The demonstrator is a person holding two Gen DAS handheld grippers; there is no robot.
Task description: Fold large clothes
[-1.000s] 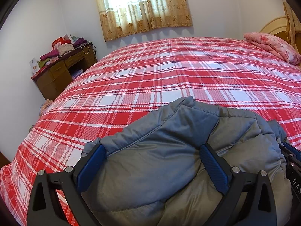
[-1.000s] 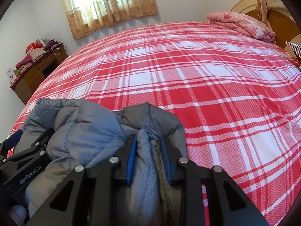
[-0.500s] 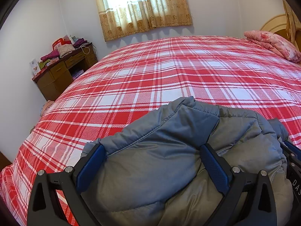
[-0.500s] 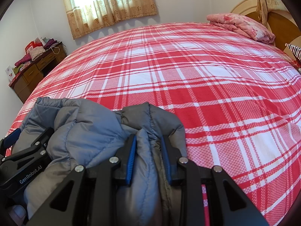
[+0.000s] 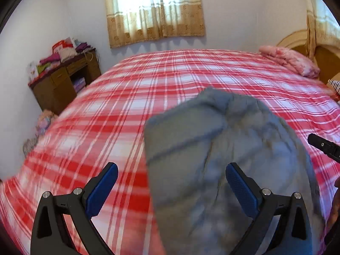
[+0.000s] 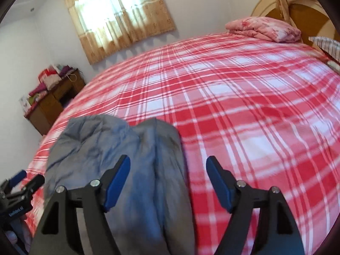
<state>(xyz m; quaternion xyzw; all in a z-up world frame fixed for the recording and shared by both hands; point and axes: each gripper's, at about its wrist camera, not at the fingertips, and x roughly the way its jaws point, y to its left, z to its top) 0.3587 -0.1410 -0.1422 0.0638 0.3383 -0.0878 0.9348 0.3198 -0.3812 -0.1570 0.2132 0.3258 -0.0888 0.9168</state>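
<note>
Our left tool point(image 5: 171, 182) gapes wide, gripping nothing. Our right tool point(image 6: 169, 175) is wide too, empty. The grey jacket point(image 6: 119, 148) lies bunched on the bed point(image 6: 244, 106), under both.

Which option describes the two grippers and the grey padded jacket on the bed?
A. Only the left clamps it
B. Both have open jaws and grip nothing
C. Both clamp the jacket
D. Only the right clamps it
B: the left gripper and the right gripper both show jaws spread wide, with the grey padded jacket lying loose on the plaid bed cover.

1 grey jacket point(image 5: 223, 148), 1 plaid bed point(image 5: 148, 89), 1 pink quilt point(image 6: 265, 28), 1 wooden desk point(image 5: 61, 80), 1 curtained window point(image 5: 155, 10), 2 grippers: left gripper point(image 5: 172, 186), right gripper point(image 6: 167, 178).
</note>
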